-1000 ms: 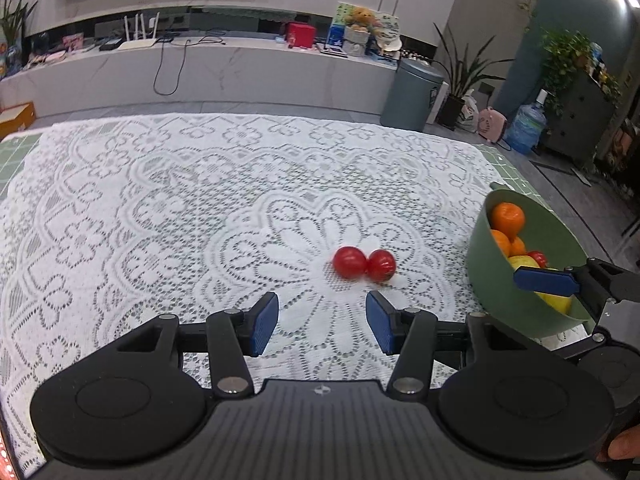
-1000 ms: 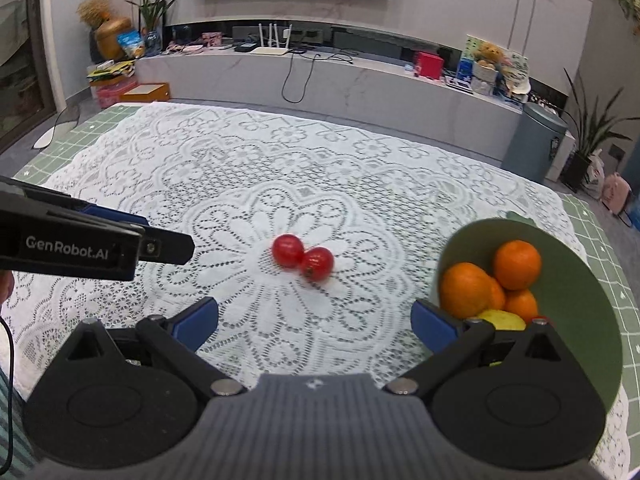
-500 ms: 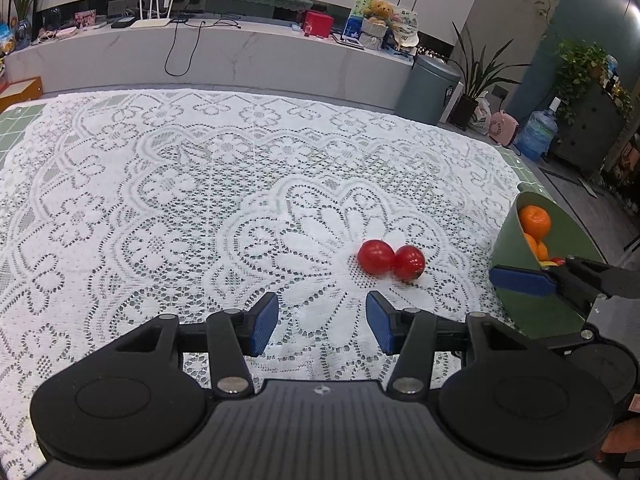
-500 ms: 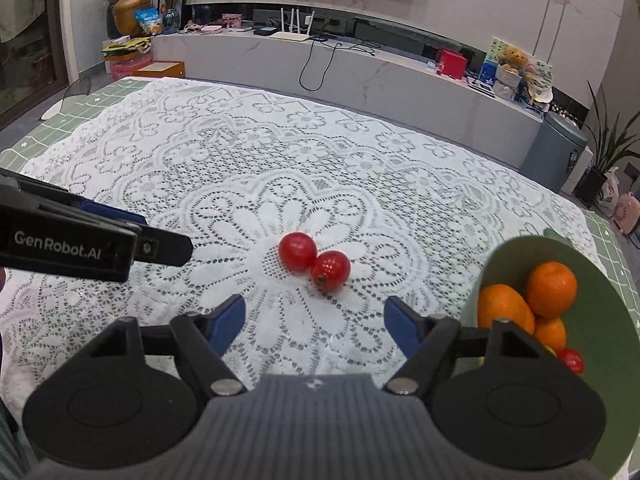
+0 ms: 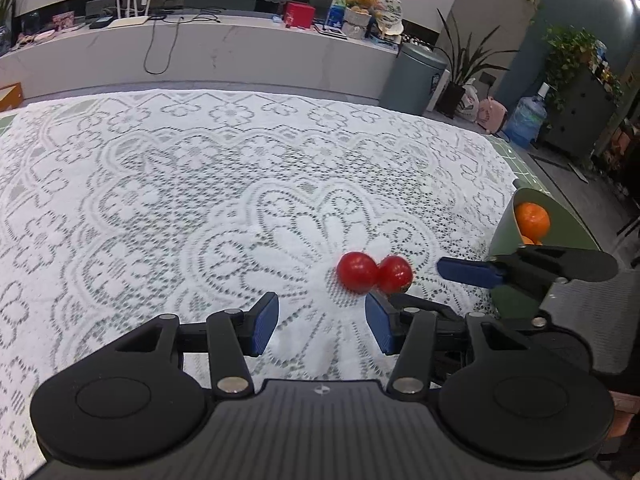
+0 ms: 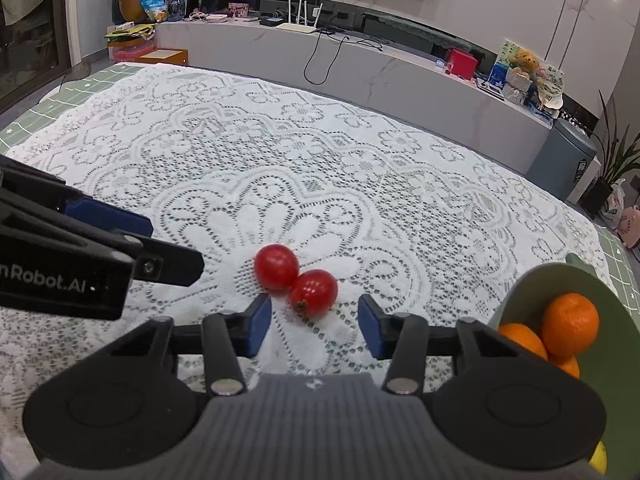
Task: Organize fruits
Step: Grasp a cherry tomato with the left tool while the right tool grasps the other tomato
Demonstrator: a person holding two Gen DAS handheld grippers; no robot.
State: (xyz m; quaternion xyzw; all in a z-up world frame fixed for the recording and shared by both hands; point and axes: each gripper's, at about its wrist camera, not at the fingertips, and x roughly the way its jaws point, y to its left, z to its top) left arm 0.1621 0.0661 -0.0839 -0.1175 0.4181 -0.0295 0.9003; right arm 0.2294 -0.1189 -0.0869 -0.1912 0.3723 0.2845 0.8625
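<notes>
**Right gripper narrows behind two tomatoes**

The right gripper [image 6: 314, 326] points down at the lace tablecloth [image 6: 280, 152], its jaws closing with nothing between them. Two touching tomatoes [image 6: 296, 278] lie just beyond its fingertips. The green bowl [image 6: 616, 320] at right holds oranges [image 6: 570, 324]. The left gripper [image 6: 132, 240] reaches in from the left.

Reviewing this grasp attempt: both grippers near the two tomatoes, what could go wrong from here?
1. The tomatoes touch; the right gripper, jaws closing with nothing between them yet, may nudge one away.
2. The left gripper aims at the same pair; fingers could collide.
3. The green bowl sits close beside the right gripper.
</notes>
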